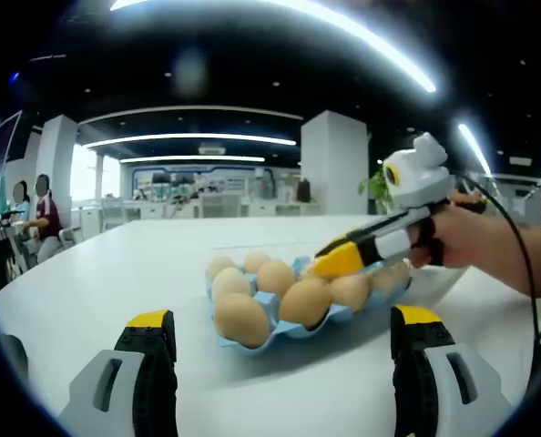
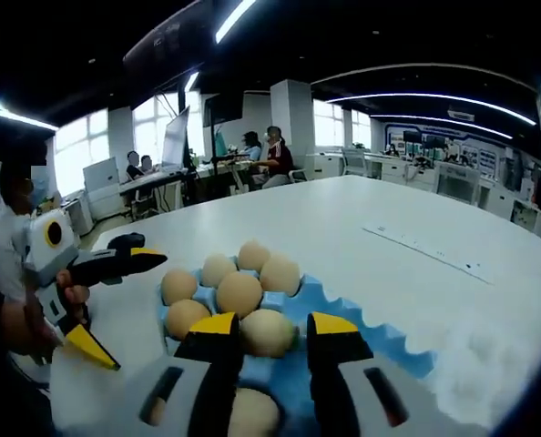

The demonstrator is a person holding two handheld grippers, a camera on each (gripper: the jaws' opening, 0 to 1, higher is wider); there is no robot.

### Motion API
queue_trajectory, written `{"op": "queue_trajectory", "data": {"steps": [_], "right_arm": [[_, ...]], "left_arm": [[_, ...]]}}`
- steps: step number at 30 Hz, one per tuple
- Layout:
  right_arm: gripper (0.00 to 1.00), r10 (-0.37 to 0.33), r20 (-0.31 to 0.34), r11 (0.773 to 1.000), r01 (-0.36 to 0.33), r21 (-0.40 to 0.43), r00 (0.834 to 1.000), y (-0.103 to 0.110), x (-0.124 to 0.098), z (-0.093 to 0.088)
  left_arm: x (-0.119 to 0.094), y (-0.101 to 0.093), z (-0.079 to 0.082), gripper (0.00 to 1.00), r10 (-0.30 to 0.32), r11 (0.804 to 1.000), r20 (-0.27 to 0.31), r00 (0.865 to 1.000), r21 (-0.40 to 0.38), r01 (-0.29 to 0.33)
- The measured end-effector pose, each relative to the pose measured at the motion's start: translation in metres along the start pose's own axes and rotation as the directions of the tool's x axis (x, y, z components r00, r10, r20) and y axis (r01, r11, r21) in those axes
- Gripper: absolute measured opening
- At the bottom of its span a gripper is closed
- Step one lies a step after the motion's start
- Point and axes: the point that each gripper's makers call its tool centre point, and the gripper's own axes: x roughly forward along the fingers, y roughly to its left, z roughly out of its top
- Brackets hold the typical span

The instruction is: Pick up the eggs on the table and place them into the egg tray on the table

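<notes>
Eggs (image 1: pixel 241 319) sit in the blue tray (image 1: pixel 280 338), which rests on the white table (image 1: pixel 125 264). In the left gripper view, about eight brown eggs occupy the tray's cups, in rows running away from the camera. In the right gripper view, the eggs (image 2: pixel 239 293) fill the near and left portion of the tray (image 2: pixel 380 341); the cups toward its right end hold none. One egg (image 2: pixel 267 331) lies just beyond the tips of the right gripper (image 2: pixel 273 325), level with the gap between its jaws. Another egg (image 2: pixel 252 414) shows lower down, between the jaw bases. Whether either egg touches a jaw cannot be told.

Right gripper: jaws are spread apart, with nothing pinched between them. In the left gripper view this tool (image 1: pixel 343 258) enters from the right, held by a hand (image 1: pixel 466 241), its yellow tips above the far right part of the tray.

Left gripper (image 1: pixel 284 332): jaws are spread wide, with the tray beyond them on the table. Nothing is gripped. In the right gripper view this tool (image 2: pixel 125 309) appears at left, jaws wide open, beside the left edge of the tray and off the eggs.

People (image 2: pixel 270 155) sit at desks in the background office.
</notes>
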Motion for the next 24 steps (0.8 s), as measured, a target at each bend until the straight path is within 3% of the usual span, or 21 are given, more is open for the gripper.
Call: {"op": "queue_trajectory", "data": {"steps": [2,5,7,8,10,12,13,14,16,21,24], "right_arm": [[0.32,-0.085,0.06,0.996,0.087,-0.018,0.995,-0.026,-0.028,0.006],[0.36,-0.222,0.134,0.971,0.231,-0.056,0.966,-0.069,-0.067,0.013],[0.4,-0.31,0.131,0.944,0.321,-0.073,0.942,-0.097,-0.092,0.011],[0.41,-0.366,0.128,0.92,0.379,-0.103,0.922,-0.12,-0.111,0.008],[0.43,-0.431,0.102,0.89,0.441,-0.115,0.897,-0.147,-0.132,0.001],[0.43,-0.464,0.067,0.879,0.468,-0.093,0.883,-0.167,-0.149,-0.012],[0.43,-0.466,0.061,0.878,0.47,-0.087,0.882,-0.175,-0.154,-0.015],[0.43,-0.469,0.012,0.88,0.468,-0.078,0.883,-0.186,-0.16,-0.029],[0.44,-0.459,-0.01,0.886,0.457,-0.075,0.888,-0.187,-0.164,-0.04],[0.43,-0.399,-0.02,0.917,0.398,-0.032,0.917,-0.174,-0.161,-0.052],[0.4,-0.377,-0.03,0.925,0.375,-0.062,0.926,-0.171,-0.156,-0.056]], "left_arm": [[0.0,0.0,0.0,1.0,-0.001,1.0,0.0,1.0,0.0,0.001],[0.0,0.0,0.0,1.0,-0.001,1.0,0.001,1.0,0.0,0.001],[0.0,0.001,0.0,1.0,-0.001,1.0,0.0,1.0,0.0,0.001],[0.001,0.001,0.0,1.0,-0.001,1.0,0.0,1.0,0.0,0.001],[0.001,0.001,0.0,1.0,-0.001,1.0,-0.001,1.0,-0.001,0.001],[0.001,0.002,0.001,1.0,0.0,1.0,0.001,1.0,-0.001,0.0],[0.001,0.002,0.001,1.0,0.0,1.0,0.001,1.0,-0.002,0.0],[0.0,0.001,0.001,1.0,0.001,1.0,0.002,1.0,-0.003,-0.001],[0.0,0.001,0.001,1.0,0.002,1.0,0.002,1.0,-0.006,-0.002],[0.0,0.001,0.0,1.0,0.004,1.0,-0.002,1.0,-0.004,-0.004],[0.0,0.001,-0.001,1.0,0.005,1.0,-0.005,1.0,-0.002,-0.005]]}}
